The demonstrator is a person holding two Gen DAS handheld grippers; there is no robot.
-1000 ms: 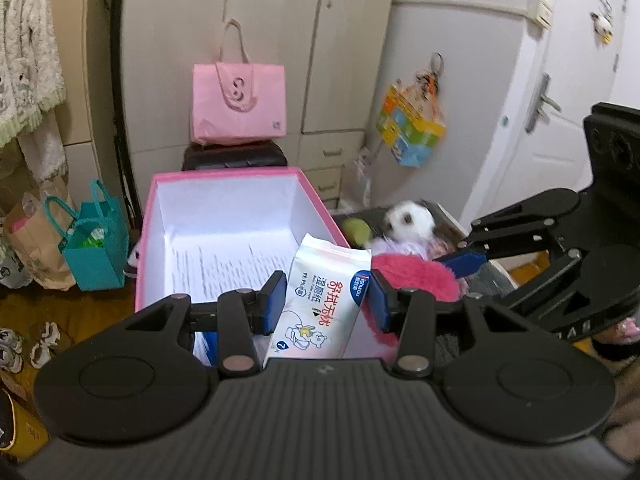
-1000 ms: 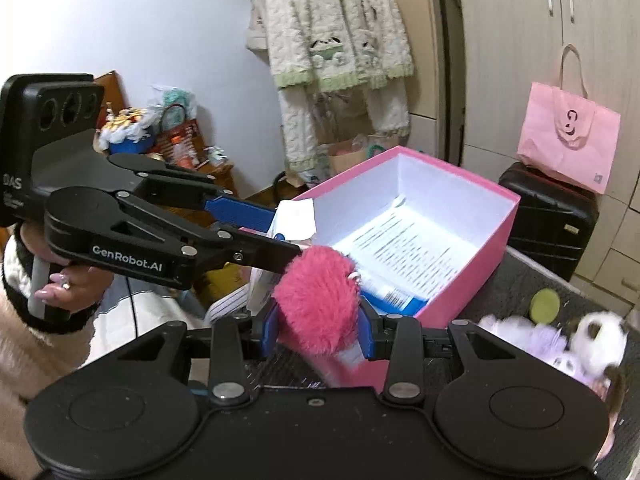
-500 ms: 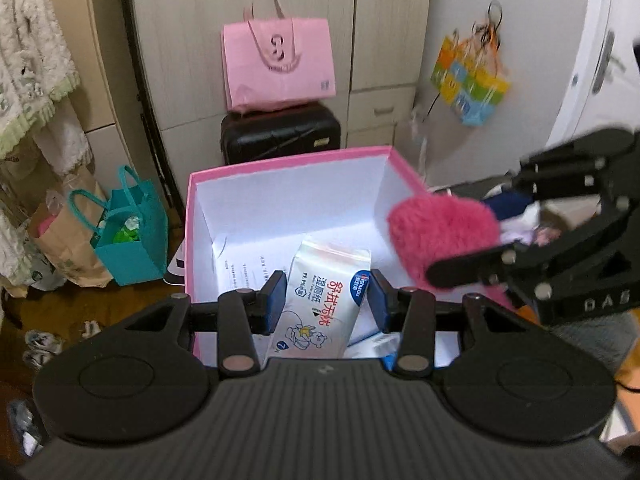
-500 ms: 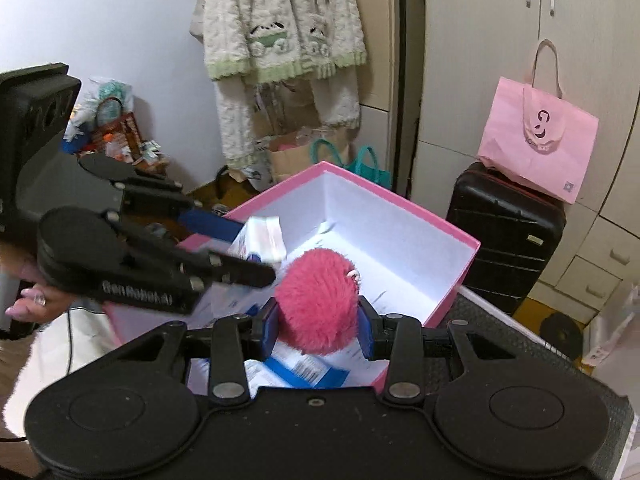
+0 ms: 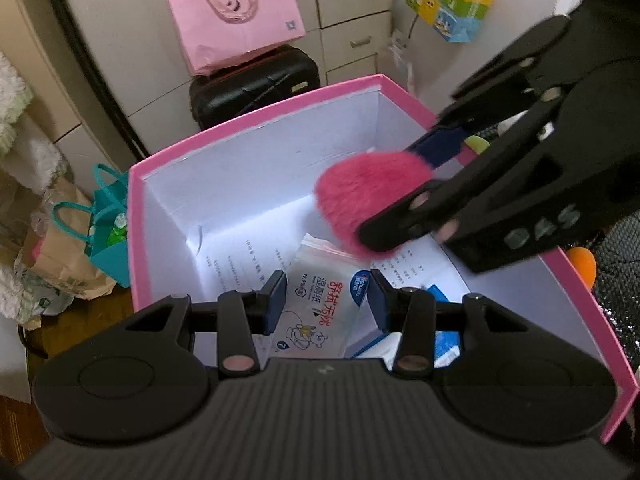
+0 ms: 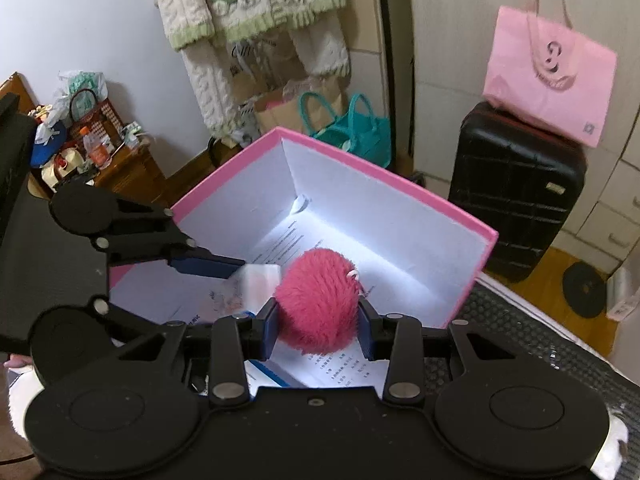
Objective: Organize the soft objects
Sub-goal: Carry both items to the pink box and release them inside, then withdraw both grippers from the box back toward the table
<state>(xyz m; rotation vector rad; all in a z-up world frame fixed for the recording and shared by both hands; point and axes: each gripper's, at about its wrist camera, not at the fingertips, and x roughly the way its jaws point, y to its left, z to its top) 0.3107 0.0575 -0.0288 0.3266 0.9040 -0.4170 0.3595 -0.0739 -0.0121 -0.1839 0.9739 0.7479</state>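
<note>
Left wrist view: the wipes pack, clamped in the left gripper, has been carried from the rim to inside the pink box.

Right wrist view: the pink pompom, pinched in the right gripper, has likewise been brought over the box interior; both releases are judged imminent.

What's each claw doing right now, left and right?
Left claw: closed on the wipes pack, over the pink box.
Right claw: closed on the pink pompom, over the same box.

Home bedroom: wardrobe, suitcase, hanging sweater.
</note>
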